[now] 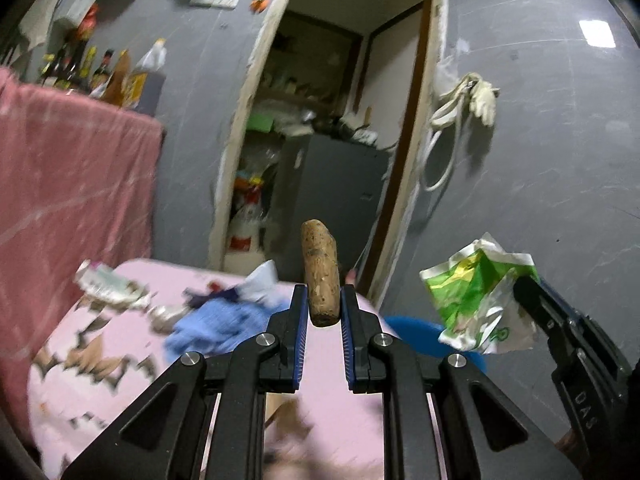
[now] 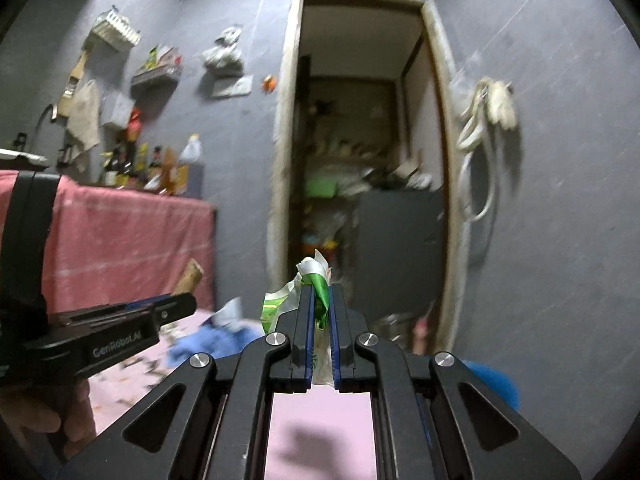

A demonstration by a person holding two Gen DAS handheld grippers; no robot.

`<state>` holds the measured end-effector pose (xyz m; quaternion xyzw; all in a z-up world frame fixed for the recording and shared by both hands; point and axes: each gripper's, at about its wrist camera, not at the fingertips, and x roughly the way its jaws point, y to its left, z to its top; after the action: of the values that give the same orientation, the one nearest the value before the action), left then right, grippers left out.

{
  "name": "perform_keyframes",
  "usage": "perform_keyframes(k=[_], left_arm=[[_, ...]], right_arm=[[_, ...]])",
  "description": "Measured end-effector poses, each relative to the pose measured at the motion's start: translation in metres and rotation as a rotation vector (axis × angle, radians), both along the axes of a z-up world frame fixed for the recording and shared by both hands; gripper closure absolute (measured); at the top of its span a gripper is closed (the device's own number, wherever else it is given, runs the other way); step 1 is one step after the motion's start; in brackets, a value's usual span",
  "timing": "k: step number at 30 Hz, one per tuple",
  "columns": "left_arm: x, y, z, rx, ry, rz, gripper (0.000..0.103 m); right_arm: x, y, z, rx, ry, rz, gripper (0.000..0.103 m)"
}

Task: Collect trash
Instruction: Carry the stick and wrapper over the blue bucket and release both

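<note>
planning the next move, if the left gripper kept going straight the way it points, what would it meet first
Probably the grey cabinet inside the doorway; the left gripper, shut on a brown root, points there, though depth is unclear.

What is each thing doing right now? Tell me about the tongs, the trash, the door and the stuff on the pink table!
Left tongs: shut on the brown root, held up.
Brown root: pinched at its lower end, standing upright.
Right tongs: shut on the green wrapper.
Green wrapper: crumpled, squeezed between the pads.
Doorway: open.
Blue cloth: bunched up, lying on the pink table.
White gloves: hanging on the wall.
</note>
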<state>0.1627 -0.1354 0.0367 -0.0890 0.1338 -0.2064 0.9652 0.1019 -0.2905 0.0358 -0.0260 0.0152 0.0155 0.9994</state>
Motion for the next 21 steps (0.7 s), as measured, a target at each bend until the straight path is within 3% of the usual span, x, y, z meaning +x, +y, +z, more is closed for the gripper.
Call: perform_keyframes(k=[7, 12, 17, 21], left_arm=[[0.016, -0.053, 0.017, -0.006, -0.119, -0.041, 0.090], [0.033, -0.085, 0.016, 0.010, -0.136, -0.068, 0.090], [0.062, -0.117, 0.006, 0.038, -0.081, -0.112, 0.090], [0.094, -0.141, -0.007, 0.035, 0.059, -0.204, 0.090]], right_arm=[[0.019, -0.049, 0.007, -0.010, -0.079, -0.119, 0.098], [0.038, -0.083, 0.000, -0.009, -0.077, -0.182, 0.098], [0.055, -0.114, -0.014, 0.008, -0.036, -0.226, 0.098], [0.070, -0.139, -0.032, 0.054, 0.038, -0.257, 0.098]])
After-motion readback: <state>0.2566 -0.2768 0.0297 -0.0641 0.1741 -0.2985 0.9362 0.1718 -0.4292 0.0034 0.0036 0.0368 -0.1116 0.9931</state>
